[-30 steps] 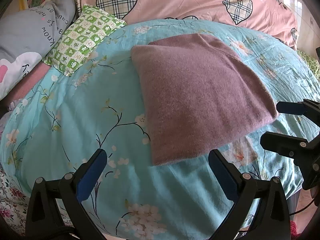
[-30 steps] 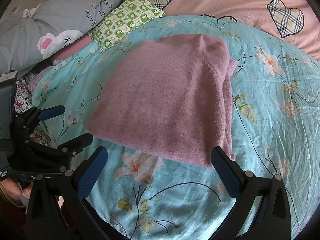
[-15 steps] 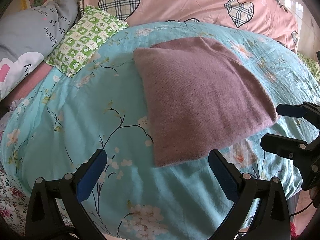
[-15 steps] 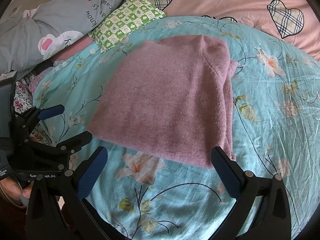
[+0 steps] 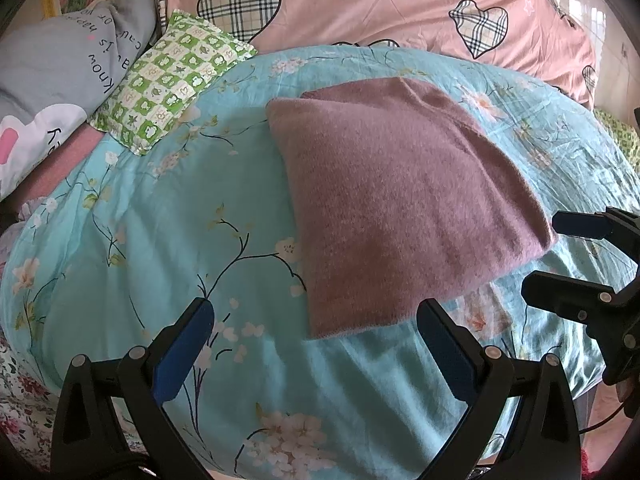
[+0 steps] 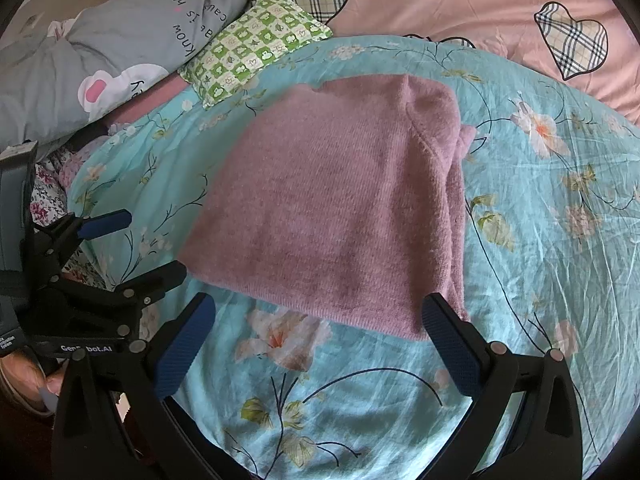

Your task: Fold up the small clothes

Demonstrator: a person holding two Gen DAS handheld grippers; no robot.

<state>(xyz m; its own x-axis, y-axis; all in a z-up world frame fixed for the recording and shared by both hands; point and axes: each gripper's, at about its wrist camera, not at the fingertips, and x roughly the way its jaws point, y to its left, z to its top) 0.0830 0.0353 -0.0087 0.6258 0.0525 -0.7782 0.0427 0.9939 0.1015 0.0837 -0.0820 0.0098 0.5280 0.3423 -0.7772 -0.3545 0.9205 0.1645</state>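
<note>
A mauve knit sweater (image 5: 400, 200) lies folded into a flat rectangle on the turquoise floral bedspread (image 5: 160, 240); it also shows in the right wrist view (image 6: 340, 216). My left gripper (image 5: 316, 332) is open and empty, hovering just short of the sweater's near corner. My right gripper (image 6: 320, 324) is open and empty at the sweater's near edge. The right gripper shows at the right of the left wrist view (image 5: 560, 256), and the left gripper at the left of the right wrist view (image 6: 136, 244), both open.
A green checked pillow (image 5: 172, 80) and a grey printed pillow (image 5: 60, 60) lie at the back left. A pink quilt with plaid hearts (image 5: 380, 8) spans the back. The bed's edge with floral fabric (image 6: 48, 188) is at the left.
Both grippers have drawn back slightly from the sweater. The sweater lies still and both grippers stay open.
</note>
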